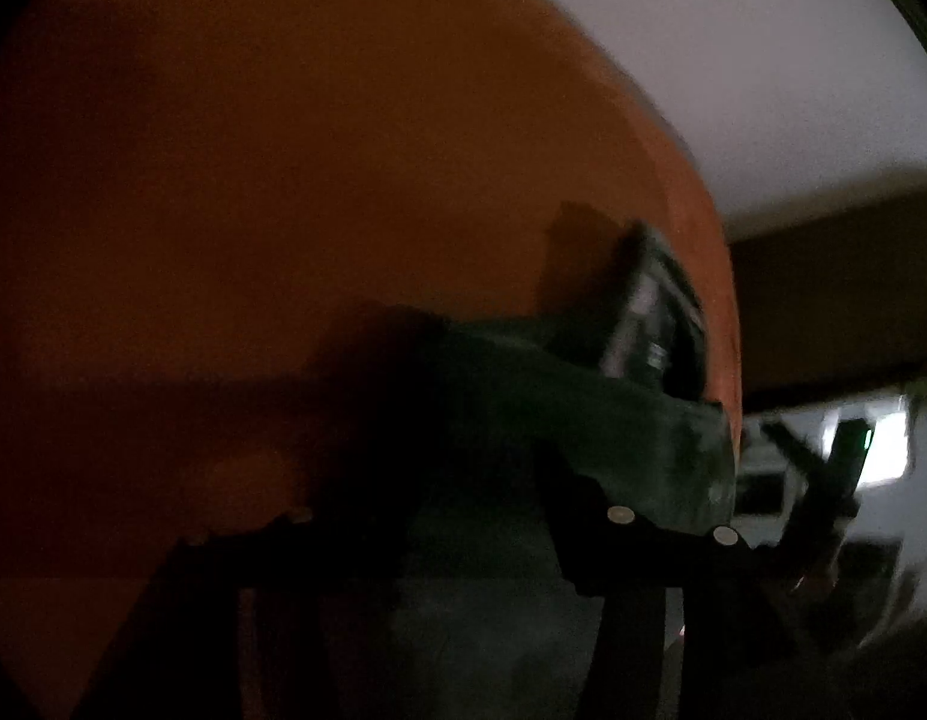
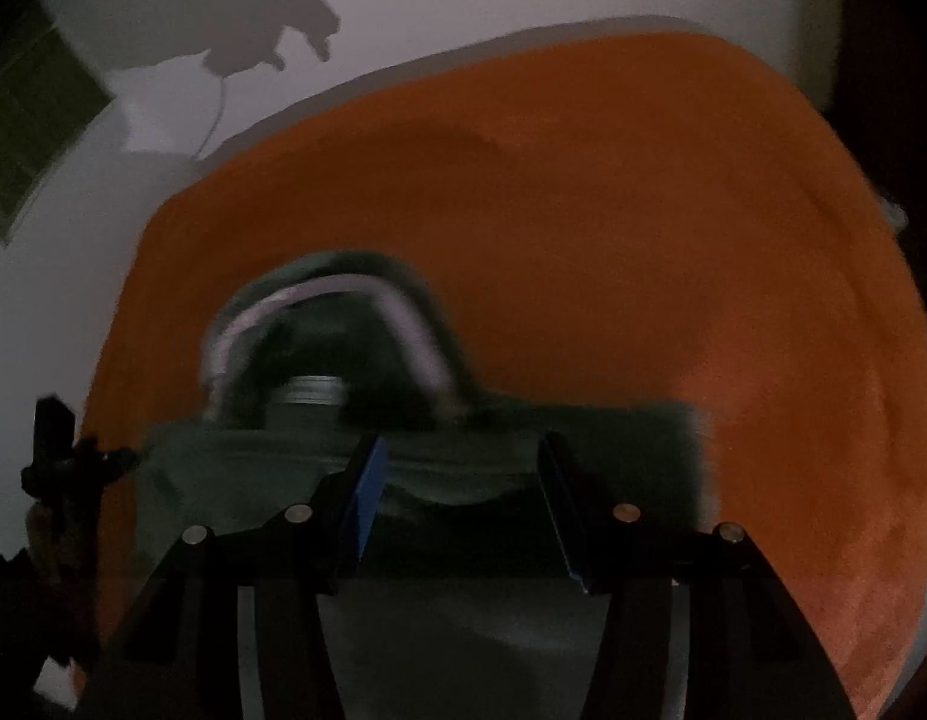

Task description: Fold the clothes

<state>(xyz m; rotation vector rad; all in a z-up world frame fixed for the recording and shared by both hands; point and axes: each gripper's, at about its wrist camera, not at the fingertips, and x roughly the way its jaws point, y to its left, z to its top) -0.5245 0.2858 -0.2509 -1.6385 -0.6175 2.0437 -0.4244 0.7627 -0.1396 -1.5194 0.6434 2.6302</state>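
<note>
On one orange cloth [image 2: 583, 210] — one dark garment [image 2: 463, 474], two grippers.

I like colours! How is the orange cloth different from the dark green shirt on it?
The orange cloth is bright, plain and spread wide; the dark green shirt is darker, smaller and has a pale collar trim. The cloth lies underneath, the shirt on top. Both are fabric.
</note>
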